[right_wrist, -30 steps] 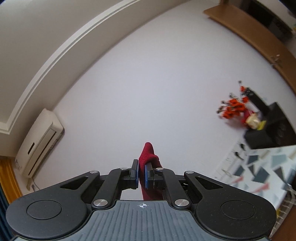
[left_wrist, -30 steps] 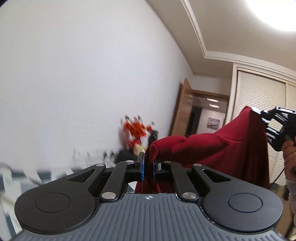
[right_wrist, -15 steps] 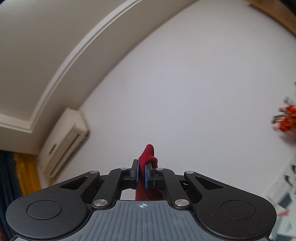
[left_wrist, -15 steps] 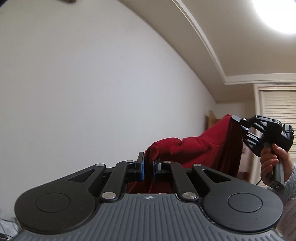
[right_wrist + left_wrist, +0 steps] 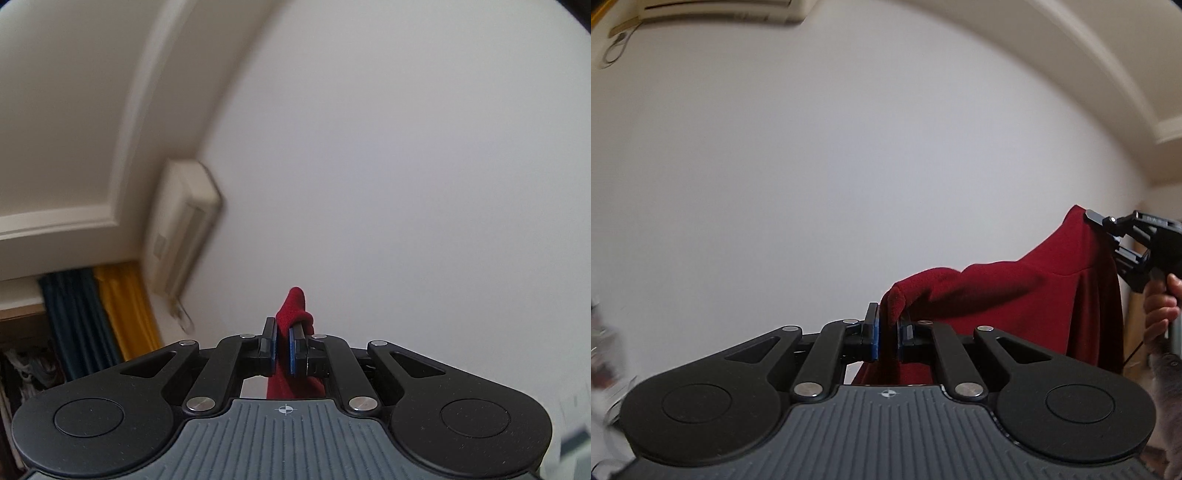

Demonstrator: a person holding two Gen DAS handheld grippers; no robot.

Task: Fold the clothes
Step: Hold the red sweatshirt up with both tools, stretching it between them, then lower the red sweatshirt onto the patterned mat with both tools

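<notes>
A dark red garment hangs in the air, stretched between both grippers. My left gripper is shut on one bunched corner of it. In the left wrist view the right gripper holds the far corner at the right edge, with a hand on its handle. In the right wrist view my right gripper is shut on a red fold of the garment that pokes up between the blue pads. Most of the cloth hangs below, out of sight.
Both cameras point up at a white wall and ceiling. An air conditioner is mounted high on the wall, with blue and yellow curtains below it at the left. A grey sleeve shows at the right edge.
Both grippers have swung upward and turned with the garment. The flowers, door and table pattern have left view; the air conditioner and curtains have come in. Both grips remain shut.
</notes>
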